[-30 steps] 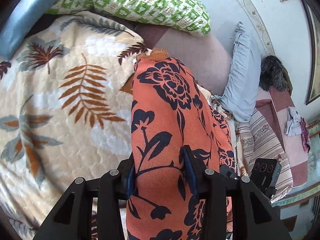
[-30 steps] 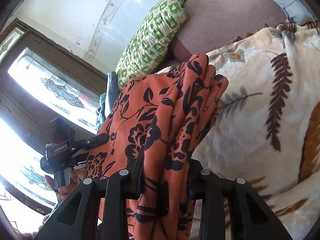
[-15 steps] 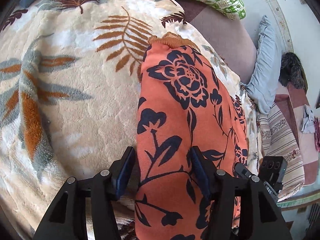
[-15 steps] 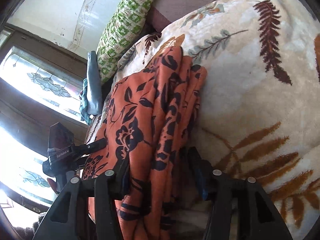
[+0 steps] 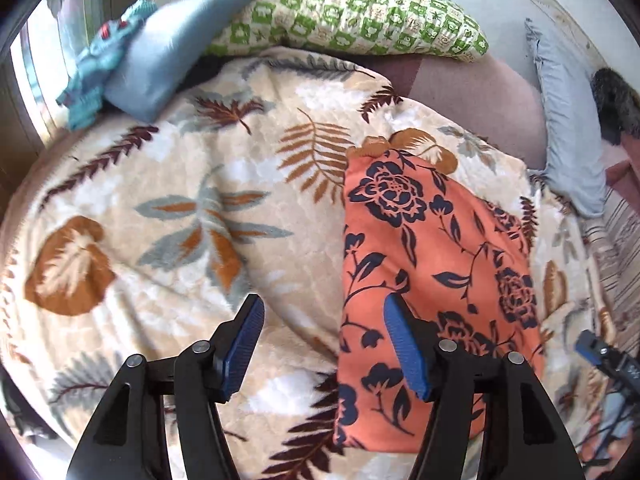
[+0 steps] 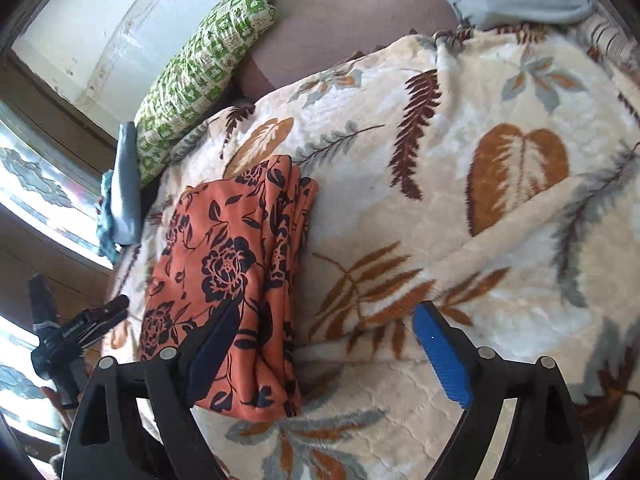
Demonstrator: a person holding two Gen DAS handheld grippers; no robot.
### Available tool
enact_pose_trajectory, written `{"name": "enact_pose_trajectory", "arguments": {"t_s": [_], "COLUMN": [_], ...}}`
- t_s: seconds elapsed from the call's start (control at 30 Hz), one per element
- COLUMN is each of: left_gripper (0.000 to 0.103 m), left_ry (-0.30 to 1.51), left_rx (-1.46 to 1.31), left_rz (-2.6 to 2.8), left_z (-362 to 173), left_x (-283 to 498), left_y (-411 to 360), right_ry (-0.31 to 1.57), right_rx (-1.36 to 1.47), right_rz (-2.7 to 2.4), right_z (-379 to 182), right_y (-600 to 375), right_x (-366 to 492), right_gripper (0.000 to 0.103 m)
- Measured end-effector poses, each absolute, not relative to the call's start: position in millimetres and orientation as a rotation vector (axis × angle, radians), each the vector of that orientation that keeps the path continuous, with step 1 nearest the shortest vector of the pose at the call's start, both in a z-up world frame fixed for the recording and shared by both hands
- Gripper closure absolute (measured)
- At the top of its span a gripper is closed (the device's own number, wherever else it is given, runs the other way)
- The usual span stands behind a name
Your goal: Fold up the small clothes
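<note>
A folded orange garment with dark blue flowers (image 5: 432, 264) lies flat on the leaf-patterned blanket (image 5: 200, 216). My left gripper (image 5: 324, 344) hovers over its left edge with the jaws opening. Its right pad stands above the cloth, its left pad above bare blanket, and neither presses on anything. In the right wrist view the same garment (image 6: 228, 276) lies left of centre. My right gripper (image 6: 324, 344) spreads wide over its right edge, jaws still opening, with only the cloth's edge and blanket (image 6: 460, 208) below them. The left gripper's black body (image 6: 76, 336) shows at the far left.
A green-and-white patterned pillow (image 5: 352, 16) and a blue cushion (image 5: 168, 52) lie at the head of the bed. Another pale blue pillow (image 5: 568, 128) leans at the right. A window with patterned glass (image 6: 36, 184) is on the left in the right wrist view.
Both grippers let go of the orange garment and spread their jaws. The garment went from hanging in both grips to lying flat on the blanket, and both grippers drew back from it.
</note>
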State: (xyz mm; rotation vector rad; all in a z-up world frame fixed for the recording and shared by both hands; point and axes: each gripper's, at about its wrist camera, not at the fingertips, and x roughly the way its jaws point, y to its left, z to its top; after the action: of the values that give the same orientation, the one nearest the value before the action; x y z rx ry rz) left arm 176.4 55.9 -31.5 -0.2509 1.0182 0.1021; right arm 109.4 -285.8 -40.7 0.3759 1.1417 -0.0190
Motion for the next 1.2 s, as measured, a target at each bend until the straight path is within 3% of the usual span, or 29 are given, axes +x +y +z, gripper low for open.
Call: {"name": "enact_pose_trajectory", "arguments": {"t_s": [0.13, 0.37, 0.5, 0.6, 1.2], "left_gripper": [0.036, 0.033, 0.033, 0.033, 0.033], "left_ry": [0.923, 0.923, 0.928, 0.938, 0.944], "left_rx": [-0.105, 0.045, 0.065, 0.061, 0.016], "left_rz": [0.162, 0.242, 0.221, 0.198, -0.004], "left_z": [-19, -25, -23, -21, 2], "left_x": [137, 87, 75, 72, 51], "left_y": [25, -19, -33, -39, -59], "right_ry": [1.203, 0.964, 0.922, 0.928, 0.973], "right_rx": [0.165, -0.164, -0.168, -0.18, -0.072], "right_rz": [-0.068, -0.183, -0.145, -0.132, -0.156], "right_z": [-26, 11, 17, 16, 6], "right_y": [-252, -197, -186, -181, -208], "right_x": [87, 37, 26, 24, 18], "right_gripper": [0.01, 0.009, 0.009, 0.001, 0.001]}}
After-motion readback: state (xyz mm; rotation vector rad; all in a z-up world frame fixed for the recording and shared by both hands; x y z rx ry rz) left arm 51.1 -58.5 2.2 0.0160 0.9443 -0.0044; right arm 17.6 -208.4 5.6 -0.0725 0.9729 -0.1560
